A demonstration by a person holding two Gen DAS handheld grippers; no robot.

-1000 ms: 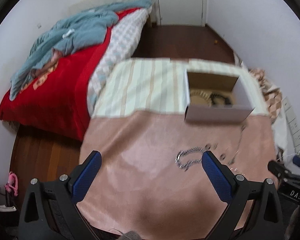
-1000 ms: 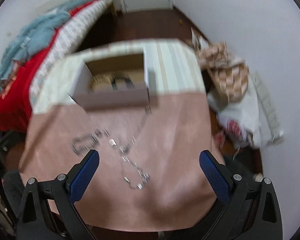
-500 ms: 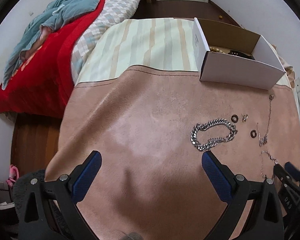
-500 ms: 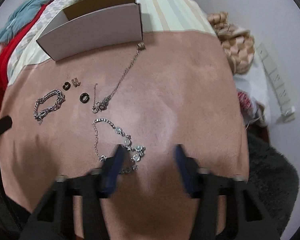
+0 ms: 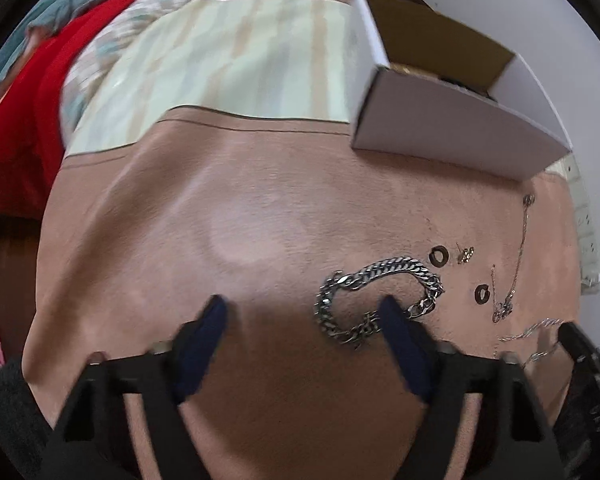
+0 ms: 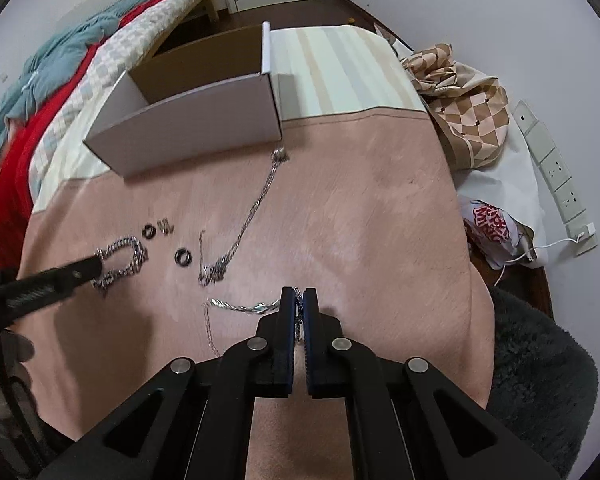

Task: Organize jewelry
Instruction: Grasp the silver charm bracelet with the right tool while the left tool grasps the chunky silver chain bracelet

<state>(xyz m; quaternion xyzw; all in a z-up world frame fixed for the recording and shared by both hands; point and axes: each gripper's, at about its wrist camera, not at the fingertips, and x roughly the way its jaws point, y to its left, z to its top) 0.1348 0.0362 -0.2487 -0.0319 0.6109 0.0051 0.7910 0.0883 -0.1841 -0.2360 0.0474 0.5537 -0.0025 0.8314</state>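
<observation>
Jewelry lies on a pink cloth [image 5: 260, 216]. A thick silver chain bracelet [image 5: 376, 280] lies just ahead of my left gripper [image 5: 304, 308], which is open; its right fingertip [image 5: 392, 312] touches the bracelet's near side. Two dark rings [image 5: 439, 255] and a small earring [image 5: 466, 255] lie beyond. A thin necklace [image 6: 256, 204] runs toward the white cardboard box [image 6: 188, 136]. My right gripper [image 6: 299, 296] is shut on a beaded silver chain [image 6: 244, 307] that trails left on the cloth.
The box [image 5: 452, 140] stands at the far side on a striped cloth [image 5: 228, 64]. A bed with red and teal bedding [image 6: 40, 92] is at left. Bags [image 6: 468, 120] and a power strip [image 6: 556, 172] lie at right.
Both grippers have dropped close to the cloth. The right gripper has shut on the beaded chain. The left gripper's jaws have narrowed and reached the thick bracelet.
</observation>
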